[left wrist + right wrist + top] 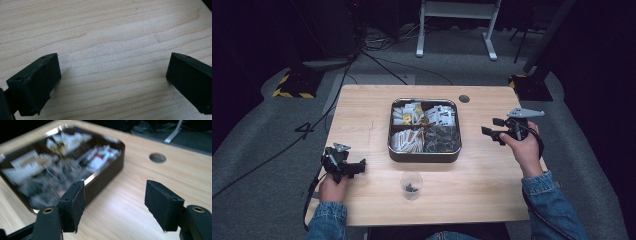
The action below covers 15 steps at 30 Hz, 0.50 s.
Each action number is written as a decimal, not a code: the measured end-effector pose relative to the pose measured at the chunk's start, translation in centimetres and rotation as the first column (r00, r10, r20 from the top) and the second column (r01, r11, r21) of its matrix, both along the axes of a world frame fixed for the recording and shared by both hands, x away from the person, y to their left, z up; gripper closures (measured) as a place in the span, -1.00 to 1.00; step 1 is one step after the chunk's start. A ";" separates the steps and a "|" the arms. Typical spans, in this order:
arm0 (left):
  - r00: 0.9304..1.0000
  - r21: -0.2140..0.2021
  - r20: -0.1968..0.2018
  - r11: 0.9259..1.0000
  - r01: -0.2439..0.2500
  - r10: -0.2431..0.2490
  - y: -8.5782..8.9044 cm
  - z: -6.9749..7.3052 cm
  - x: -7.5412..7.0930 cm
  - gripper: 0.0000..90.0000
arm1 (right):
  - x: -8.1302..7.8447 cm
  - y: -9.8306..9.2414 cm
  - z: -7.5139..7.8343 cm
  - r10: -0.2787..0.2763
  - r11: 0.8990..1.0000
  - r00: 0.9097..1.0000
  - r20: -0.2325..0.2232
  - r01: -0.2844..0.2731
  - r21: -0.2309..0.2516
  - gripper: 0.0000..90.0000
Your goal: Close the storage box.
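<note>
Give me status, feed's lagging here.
Both grippers, left and right, open, empty. Right beside tray; cup untouched. Nothing in the way.

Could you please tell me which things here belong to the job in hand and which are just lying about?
In the job:
- tin with four compartments of packets
- clear cup in front of it
- right gripper, jaws open, beside the tin
- left gripper, jaws open, on the table

Lying about:
- cables on the floor
- white stand behind the table

Denim sleeves (pixel 548 197), black grippers w/ cables, grey top plate (pixel 526 113).
</note>
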<state>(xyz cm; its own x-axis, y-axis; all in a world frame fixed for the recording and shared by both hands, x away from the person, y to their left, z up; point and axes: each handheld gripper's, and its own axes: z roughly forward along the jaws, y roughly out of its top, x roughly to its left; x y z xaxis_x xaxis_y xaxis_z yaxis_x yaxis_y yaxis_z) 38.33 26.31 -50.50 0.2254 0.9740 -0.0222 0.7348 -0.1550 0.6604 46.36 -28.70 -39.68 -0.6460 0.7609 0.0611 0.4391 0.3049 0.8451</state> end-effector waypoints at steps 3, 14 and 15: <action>1.000 -0.001 0.000 1.000 0.000 0.000 0.0 0.0 0.0 -1.00 | 0.0 -0.9 -0.4 -0.006 1.000 1.000 -0.019 0.006 -0.012 -0.26; 1.000 -0.003 -0.003 1.000 0.006 -0.006 0.0 0.0 0.1 -1.00 | 0.4 -4.0 -2.7 -0.091 0.995 0.994 -0.059 0.088 -0.046 -0.26; 1.000 -0.003 -0.001 1.000 0.010 -0.010 0.0 0.0 0.2 -1.00 | 0.4 -4.2 -3.0 -0.094 0.995 0.994 -0.062 0.092 -0.048 -0.26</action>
<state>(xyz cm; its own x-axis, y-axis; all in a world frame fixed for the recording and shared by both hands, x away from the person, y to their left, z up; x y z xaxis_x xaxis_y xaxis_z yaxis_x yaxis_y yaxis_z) 38.49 26.34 -50.51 0.2355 0.9715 -0.0254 0.7336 -0.1606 0.6603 46.73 -32.89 -42.64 -0.5681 0.8204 0.0647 0.5204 0.2971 0.8006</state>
